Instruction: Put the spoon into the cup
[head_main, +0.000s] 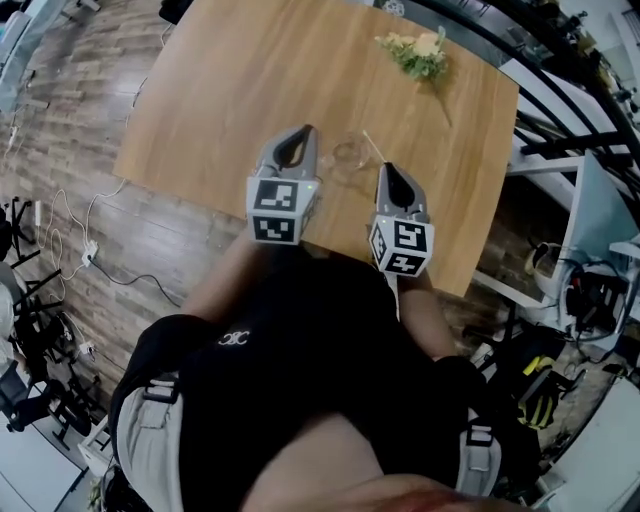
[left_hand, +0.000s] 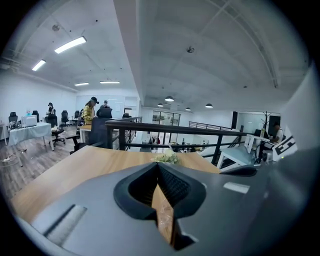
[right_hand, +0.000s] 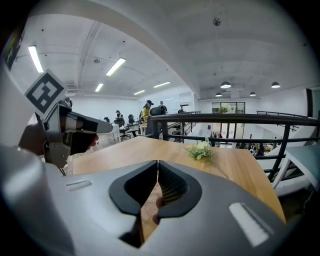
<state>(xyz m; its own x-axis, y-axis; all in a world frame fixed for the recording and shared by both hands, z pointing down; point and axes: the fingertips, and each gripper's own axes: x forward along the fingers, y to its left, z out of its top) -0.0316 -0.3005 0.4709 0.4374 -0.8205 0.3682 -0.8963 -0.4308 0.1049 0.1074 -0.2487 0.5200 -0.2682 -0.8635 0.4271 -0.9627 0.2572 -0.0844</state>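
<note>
At the near edge of the worktop (head_main: 220, 90), the left gripper (head_main: 308, 131) has its fingers (left_hand: 172, 186) closed tip to tip with nothing between them, which its own view makes plain. The right gripper (head_main: 388, 168) is the same, its fingers (right_hand: 173, 187) meeting in a thin seam and holding nothing. Only the head view shows the cup (head_main: 349, 158). It is clear glass, faint against the wood, and stands upright between the two grippers, just beyond their tips and near that edge. A thin pale spoon (head_main: 373, 146) slants at the cup's right side. From above I cannot tell whether it rests in the cup or lies on the wood beside it. Neither gripper view shows cup or spoon, since the grey bodies block the low foreground. Each gripper view does catch the other gripper's marker cube at its side, which the head view shows from above. The gripper views also show a small bunch of pale flowers (right_hand: 201, 150) lying toward the far right corner of the worktop. Beyond it are a dark railing (right_hand: 225, 120) and people (left_hand: 90, 111) standing in an office. The head view adds a plank floor (head_main: 70, 150) with trailing cables to the left of the worktop.
</note>
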